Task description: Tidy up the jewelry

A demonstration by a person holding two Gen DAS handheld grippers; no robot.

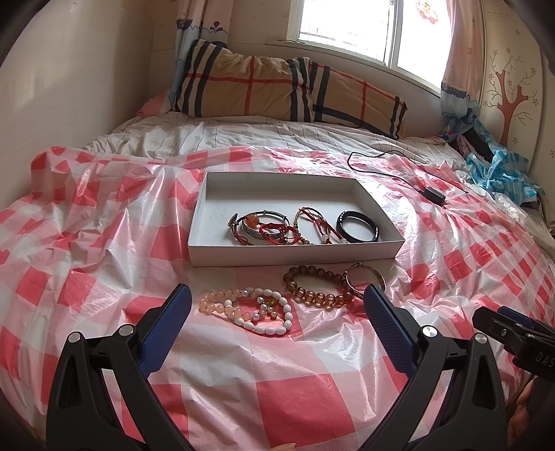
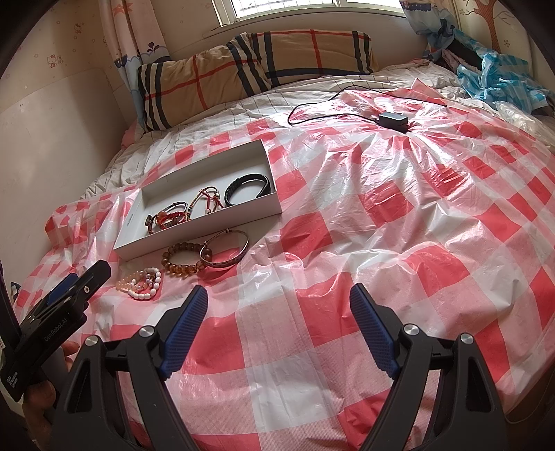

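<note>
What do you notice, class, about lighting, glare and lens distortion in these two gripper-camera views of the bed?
Left wrist view: the bright window is blown out white, daylight glints off the crinkled red-and-white checked plastic sheet, and the white cardboard tray bows. Right wrist view: the same sheet shines in patches, the bed bulges barrel-like, and dark vignette fills the corners.

One shallow white cardboard tray [image 1: 204,204]; three beaded bracelets and one silver metal bangle [image 1: 369,279] outside it; one black bangle [image 1: 357,225] inside.

Daylit window [image 1: 350,27] above plaid-pillowed bed [image 1: 242,138]
</note>
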